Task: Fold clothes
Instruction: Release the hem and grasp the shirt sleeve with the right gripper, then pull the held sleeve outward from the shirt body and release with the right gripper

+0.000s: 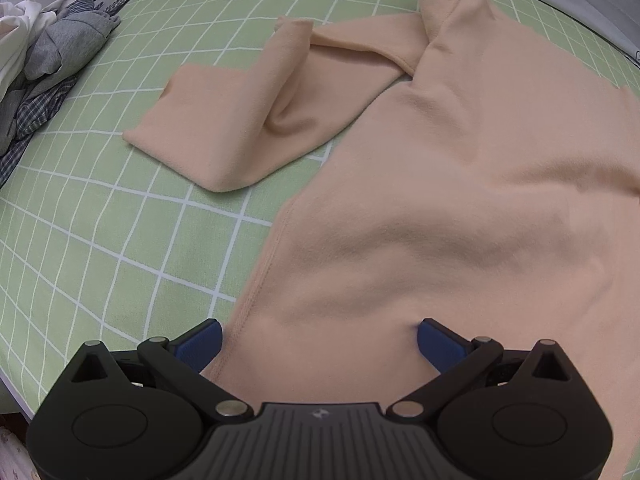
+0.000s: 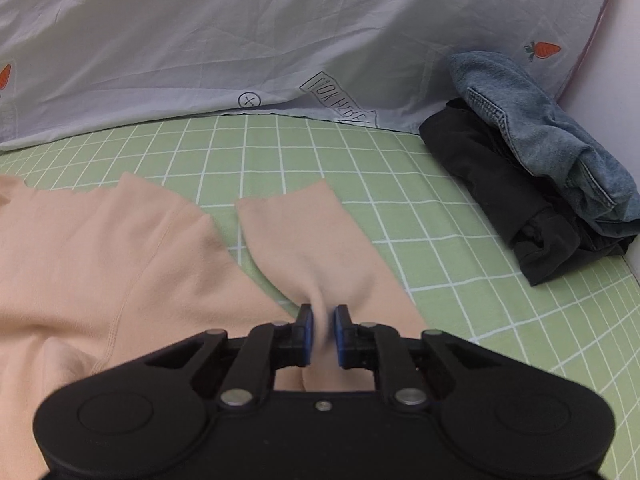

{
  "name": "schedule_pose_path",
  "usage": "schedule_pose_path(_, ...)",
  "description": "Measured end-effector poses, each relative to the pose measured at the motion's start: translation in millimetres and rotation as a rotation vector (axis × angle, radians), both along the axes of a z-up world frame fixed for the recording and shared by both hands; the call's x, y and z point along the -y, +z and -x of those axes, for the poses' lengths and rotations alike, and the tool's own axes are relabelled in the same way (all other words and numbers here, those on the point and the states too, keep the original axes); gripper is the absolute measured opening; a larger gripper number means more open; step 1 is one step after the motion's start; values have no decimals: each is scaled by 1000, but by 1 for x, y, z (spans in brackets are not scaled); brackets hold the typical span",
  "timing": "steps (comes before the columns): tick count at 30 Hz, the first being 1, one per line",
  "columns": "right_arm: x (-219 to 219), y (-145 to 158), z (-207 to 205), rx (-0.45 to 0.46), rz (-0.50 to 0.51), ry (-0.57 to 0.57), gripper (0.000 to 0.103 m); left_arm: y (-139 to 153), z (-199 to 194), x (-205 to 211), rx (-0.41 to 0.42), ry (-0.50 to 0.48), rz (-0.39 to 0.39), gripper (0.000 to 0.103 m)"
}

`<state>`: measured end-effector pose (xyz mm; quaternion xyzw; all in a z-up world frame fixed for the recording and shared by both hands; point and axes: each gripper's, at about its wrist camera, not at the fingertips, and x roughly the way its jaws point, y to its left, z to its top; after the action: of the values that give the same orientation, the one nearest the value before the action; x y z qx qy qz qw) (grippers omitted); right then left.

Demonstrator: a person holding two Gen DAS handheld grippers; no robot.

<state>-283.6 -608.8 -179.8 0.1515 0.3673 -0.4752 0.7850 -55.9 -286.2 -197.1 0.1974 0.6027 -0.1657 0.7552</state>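
A peach top (image 1: 460,184) is spread on a green sheet (image 1: 120,240) crossed by a white grid. In the left wrist view one sleeve (image 1: 224,120) is seen folded back on itself, lying on the sheet to the left of the body of the top. The left gripper (image 1: 320,340) is held over the lower hem, pointing steeply down; its blue pads (image 1: 204,340) stand wide apart, one just off the side seam and the other resting on the cloth, and nothing is pinched between them. At the far left a heap of clothes (image 1: 44,60) is piled, made up of white, grey and checked pieces.

In the right wrist view the other sleeve (image 2: 304,240) is seen stretched forward from the right gripper (image 2: 323,334), whose blue pads (image 2: 306,332) are drawn almost together on a gathered fold of the sleeve; the cloth there is blurred. The body of the top lies to the left of it.

Behind the sheet a pale grey cover (image 2: 280,40) is raised. Small orange carrots (image 2: 543,50), circled crosses (image 2: 249,100) and a boxed outline of letters (image 2: 340,100) are printed on it; the letters lie slanted and cannot be read with certainty. At the right, a folded pair of jeans (image 2: 540,132) is stacked on a black garment (image 2: 492,184), well apart from the top.
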Motion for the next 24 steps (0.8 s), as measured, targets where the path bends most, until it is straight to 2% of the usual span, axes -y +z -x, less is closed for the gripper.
schedule_pose_path(3,-9,18,31,50,83,-124,7,2,0,2,3,-5,-3,103)
schedule_pose_path(6,-21,30,73,73,148,-321,7,3,0,2,6,-7,-3,103)
schedule_pose_path(9,-26,21,116,63,93,-529,10,5,-1,2,5,-5,1,103)
schedule_pose_path(11,-29,7,136,28,20,-597,23,5,0,0,5,-4,3,103)
schedule_pose_path(15,-39,-2,154,42,-32,-644,34,0,-6,-2,11,-8,1,103)
schedule_pose_path(17,-38,1,153,60,-15,-643,43,1,-6,-1,16,-10,-2,103)
schedule_pose_path(18,-37,3,152,71,-4,-640,44,1,-5,-1,18,-11,-3,103)
schedule_pose_path(20,-32,8,149,94,16,-623,50,3,-4,0,23,-12,-2,103)
schedule_pose_path(24,-13,9,142,93,18,-554,54,-3,18,-7,21,1,5,103)
